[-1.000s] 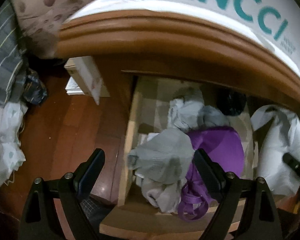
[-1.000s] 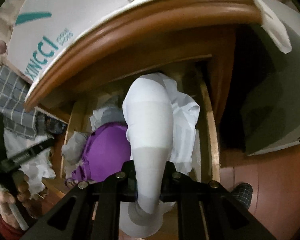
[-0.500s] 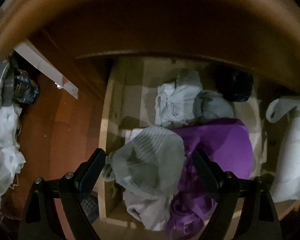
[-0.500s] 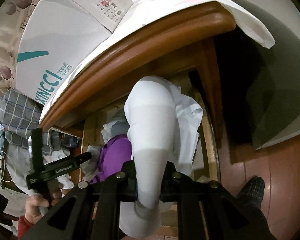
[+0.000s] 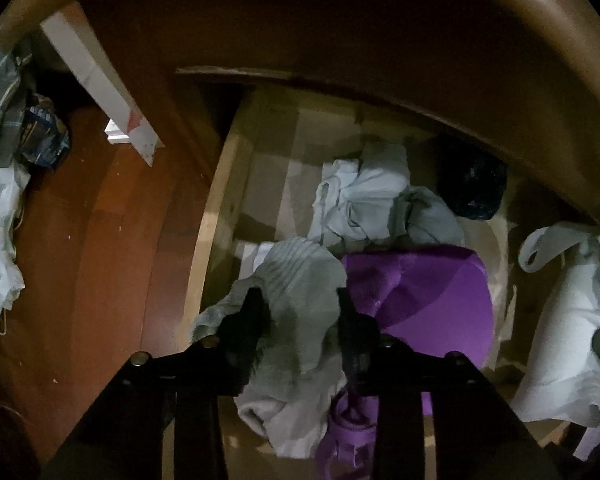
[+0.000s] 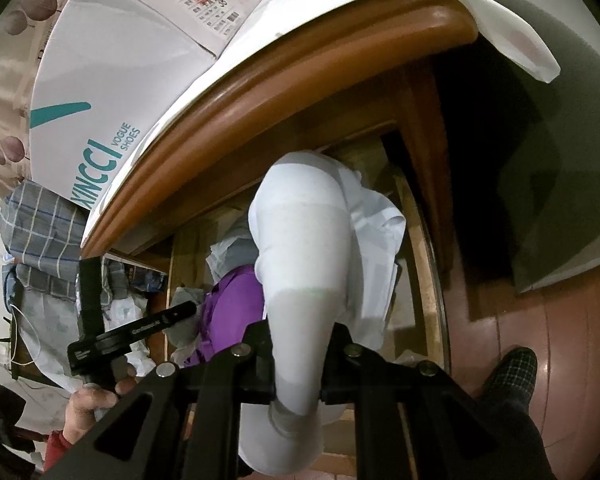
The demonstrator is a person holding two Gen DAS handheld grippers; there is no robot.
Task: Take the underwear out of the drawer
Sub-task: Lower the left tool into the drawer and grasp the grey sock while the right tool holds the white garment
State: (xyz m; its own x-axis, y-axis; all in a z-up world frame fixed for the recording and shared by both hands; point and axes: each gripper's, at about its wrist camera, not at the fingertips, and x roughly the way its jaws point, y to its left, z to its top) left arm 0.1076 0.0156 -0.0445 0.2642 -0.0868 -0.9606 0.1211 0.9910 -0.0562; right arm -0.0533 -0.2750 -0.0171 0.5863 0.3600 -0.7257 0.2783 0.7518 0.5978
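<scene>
Inside the open light-wood drawer, left gripper points down over a crumpled grey ribbed underwear piece; jaws closing, fabric bunched between them, pads look pressed on it. Just beside it lies a purple padded bra, with pale grey crumpled cloth behind. Right gripper is clamped tight on a white folded garment, lifted above the drawer. Below the brown wooden tabletop edge a hand grips the left tool.
</scene>
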